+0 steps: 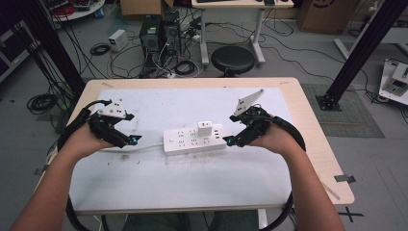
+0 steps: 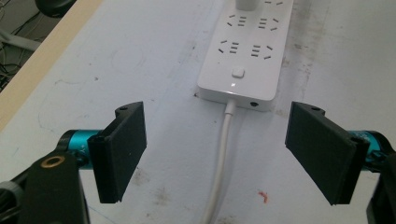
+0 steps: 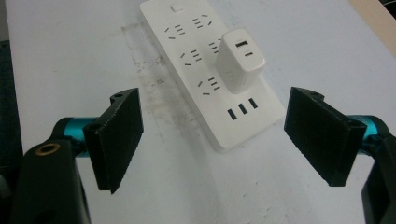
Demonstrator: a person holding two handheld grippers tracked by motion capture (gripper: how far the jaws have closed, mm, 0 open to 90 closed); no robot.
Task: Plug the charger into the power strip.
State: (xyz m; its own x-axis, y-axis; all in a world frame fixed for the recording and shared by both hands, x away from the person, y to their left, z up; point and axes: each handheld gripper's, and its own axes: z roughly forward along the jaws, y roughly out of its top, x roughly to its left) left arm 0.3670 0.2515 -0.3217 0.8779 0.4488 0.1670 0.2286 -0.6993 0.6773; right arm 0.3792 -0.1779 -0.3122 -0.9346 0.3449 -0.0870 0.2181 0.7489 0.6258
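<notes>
I find both the left gripper (image 1: 133, 140) and right gripper (image 1: 230, 140) spread wide and empty at mid-worktop, so I advise bracing the power strip (image 1: 194, 139) with the left before the right pulls the charger (image 1: 204, 128) straight up.

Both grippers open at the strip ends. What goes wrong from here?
1. The charger sits plugged upright in the power strip; pulling it may lift the unheld strip.
2. The cable runs between the left gripper jaws and may snag.
3. The right gripper is open short of the charger.

White power strip (image 1: 194, 139) lies mid-table on white mat (image 1: 159, 178), charger (image 1: 204, 128) plugged in at far edge; left gripper (image 1: 133, 140) and right gripper (image 1: 228, 140) flank its ends.
</notes>
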